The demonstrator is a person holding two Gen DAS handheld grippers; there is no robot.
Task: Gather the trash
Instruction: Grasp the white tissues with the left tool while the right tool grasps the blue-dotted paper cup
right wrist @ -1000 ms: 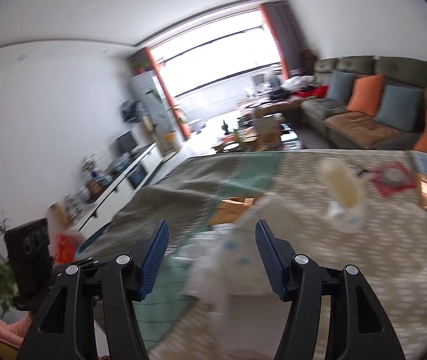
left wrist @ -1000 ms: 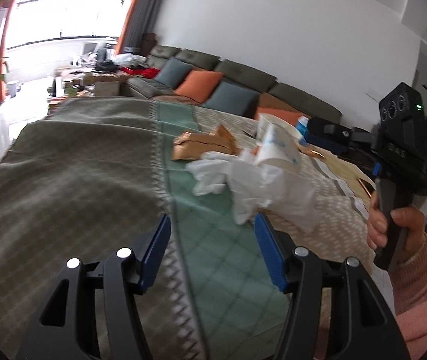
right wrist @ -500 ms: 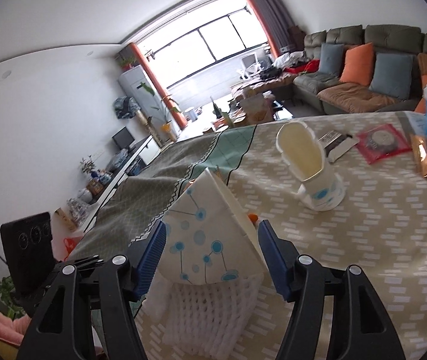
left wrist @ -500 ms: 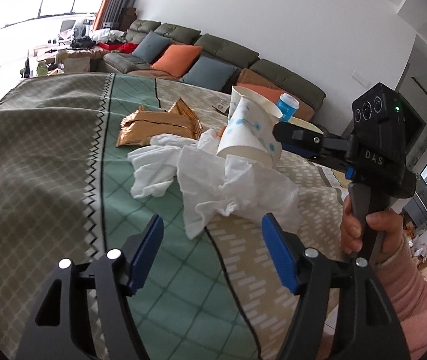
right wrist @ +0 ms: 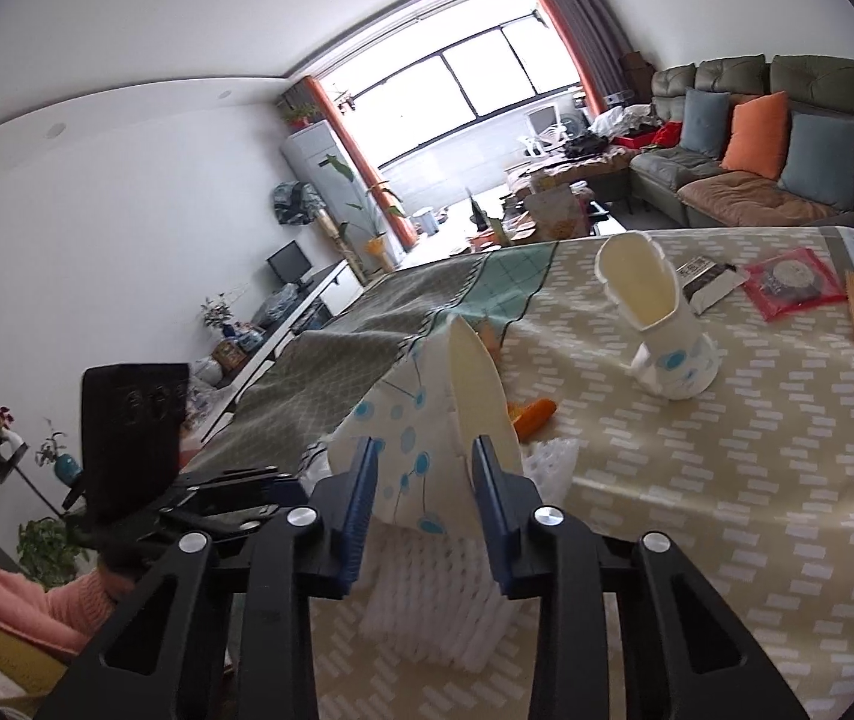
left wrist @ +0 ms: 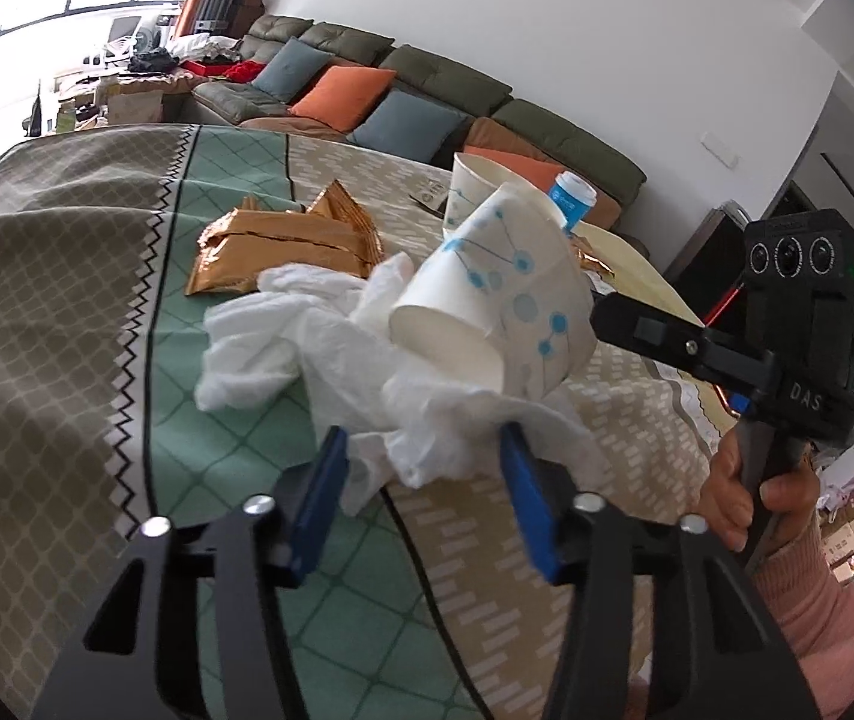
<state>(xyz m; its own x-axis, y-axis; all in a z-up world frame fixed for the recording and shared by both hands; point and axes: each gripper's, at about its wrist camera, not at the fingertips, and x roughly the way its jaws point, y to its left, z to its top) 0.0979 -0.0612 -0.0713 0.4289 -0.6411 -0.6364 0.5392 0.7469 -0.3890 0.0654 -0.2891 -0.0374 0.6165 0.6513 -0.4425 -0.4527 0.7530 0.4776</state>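
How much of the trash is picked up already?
Nothing looks cleared away yet. In hand: the right gripper has just closed on a crushed paper cup, and the left gripper has been closing around the white tissue. Left on the table: the gold wrappers, another squashed cup, a red packet and an orange scrap.

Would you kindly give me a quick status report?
Right gripper just closed, squashing paper cup. Left gripper closing around tissue wad. Second cup, gold wrappers still out.

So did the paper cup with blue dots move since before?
Yes. The cup now sits squashed between the right fingers; earlier it lay farther ahead on the tablecloth.
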